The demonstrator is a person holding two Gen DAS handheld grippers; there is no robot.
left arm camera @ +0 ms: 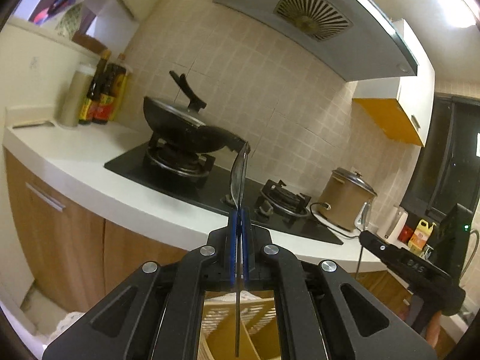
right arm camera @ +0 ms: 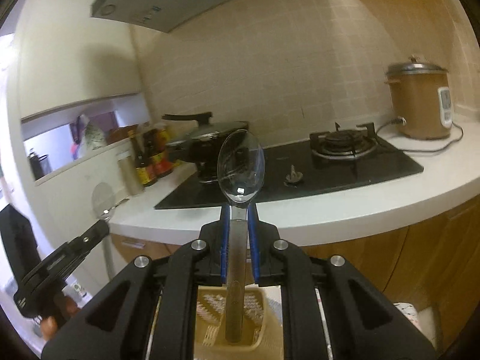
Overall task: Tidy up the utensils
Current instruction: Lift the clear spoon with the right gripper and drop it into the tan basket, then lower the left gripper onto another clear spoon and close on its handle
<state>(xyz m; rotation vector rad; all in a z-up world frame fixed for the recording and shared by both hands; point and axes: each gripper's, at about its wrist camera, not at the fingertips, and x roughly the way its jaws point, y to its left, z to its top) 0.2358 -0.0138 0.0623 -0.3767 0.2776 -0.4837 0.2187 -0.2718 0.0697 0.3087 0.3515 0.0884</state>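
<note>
My right claw [right arm camera: 239, 216] clamps a metal spoon [right arm camera: 241, 165] by its neck between the blue pads [right arm camera: 253, 234], bowl up and facing the camera, handle hanging down toward a beige slotted utensil basket [right arm camera: 210, 306] just below. My left claw [left arm camera: 239, 225] pinches a second spoon [left arm camera: 239, 177], seen edge-on, its handle likewise running down over the divided basket [left arm camera: 258, 324]. Each claw appears in the other's view: the right one [left arm camera: 369, 237] at the lower right of the left wrist view, the left one [right arm camera: 102, 228] at the lower left of the right wrist view, where I see its spoon [right arm camera: 103, 199] raised. Beyond the spoons lies the white desk [right arm camera: 345, 207] with a black gas hob [right arm camera: 330, 165]; a lidded black wok [left arm camera: 186, 126] sits on one burner. Sauce bottles [left arm camera: 102, 96] stand at the desk's left end, a brown rice cooker [right arm camera: 420, 102] at its right. A range hood [left arm camera: 315, 21] hangs above the tiled wall [left arm camera: 240, 75].
</note>
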